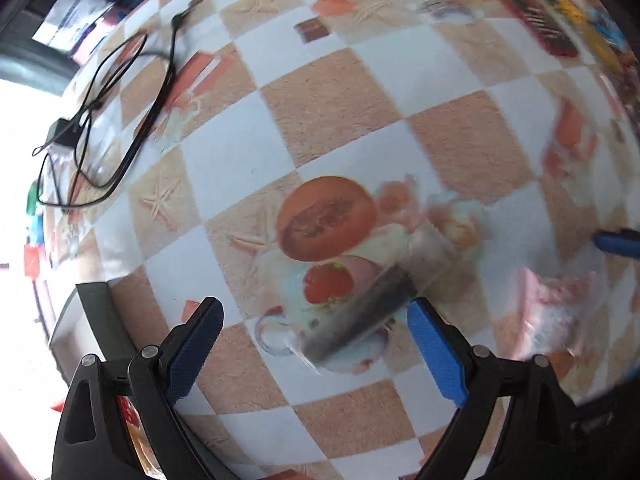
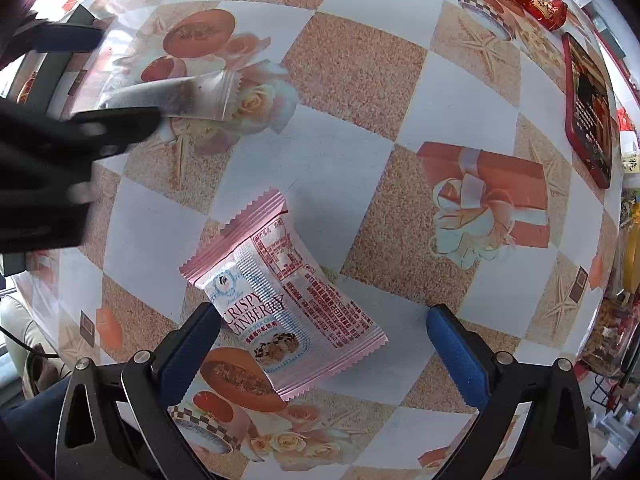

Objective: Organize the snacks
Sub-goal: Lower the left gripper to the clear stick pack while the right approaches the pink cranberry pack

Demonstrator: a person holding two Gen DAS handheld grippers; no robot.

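Colours we see on the table

We see a tablecloth (image 2: 352, 68) checked white and sandy tan, a pink-and-white snack packet (image 2: 288, 300) with red print, a silvery wrapper (image 2: 192, 98), and a red candy (image 2: 540, 6).

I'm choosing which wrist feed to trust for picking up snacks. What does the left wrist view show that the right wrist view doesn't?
Only the left wrist view: a looped black cable lying on the tablecloth at far left, and the left gripper seen from behind, open above the silver packet.

Only the right wrist view: the readable print on the pink cranberry packet, which lies between the open right gripper fingers, and a small red wrapped snack.

Both: the checkered tablecloth, the silver packet, the pink packet (blurred in the left view) and the red phone.
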